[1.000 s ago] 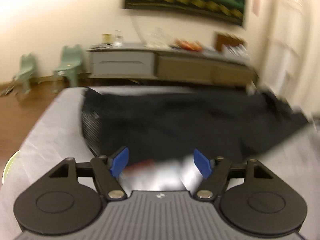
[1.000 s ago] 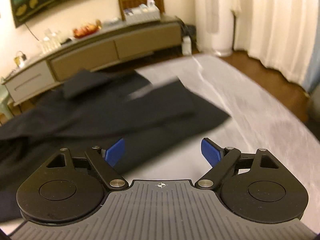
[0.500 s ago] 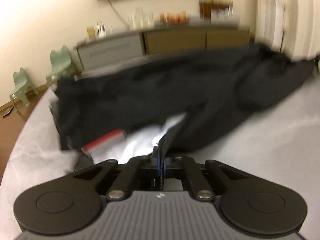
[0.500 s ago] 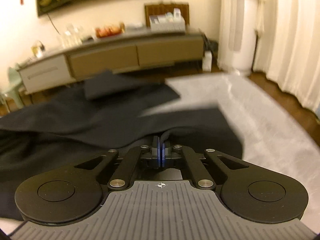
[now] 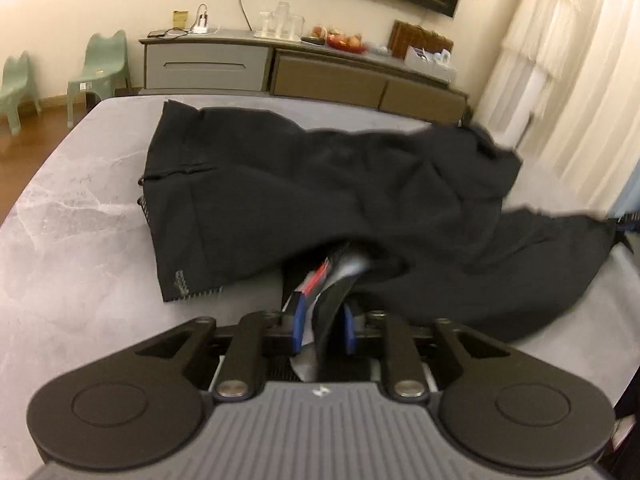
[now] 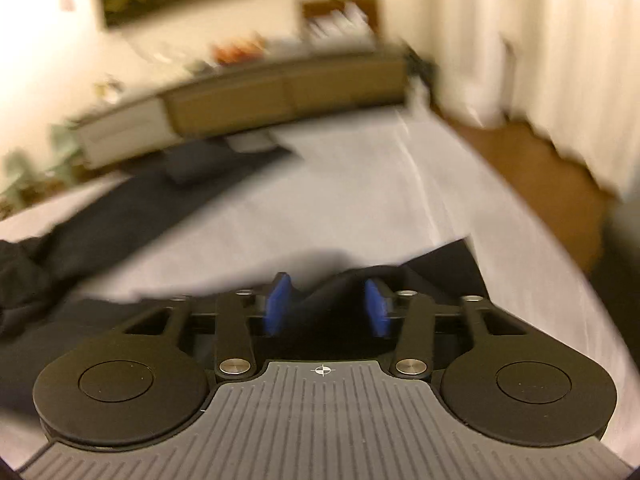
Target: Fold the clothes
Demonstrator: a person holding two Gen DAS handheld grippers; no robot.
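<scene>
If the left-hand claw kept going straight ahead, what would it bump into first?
The left gripper already pinches the black garment; straight on, it would likely push into that heap, well before the sideboard.

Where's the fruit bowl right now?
In the left wrist view the fruit bowl sits on the long sideboard against the far wall, right of the clear glasses, beyond the dark garment on the table.

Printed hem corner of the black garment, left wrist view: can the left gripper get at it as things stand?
Probably not yet: the left gripper is closed on a fold of the black garment. Only bare table lies before the printed hem corner.
</scene>
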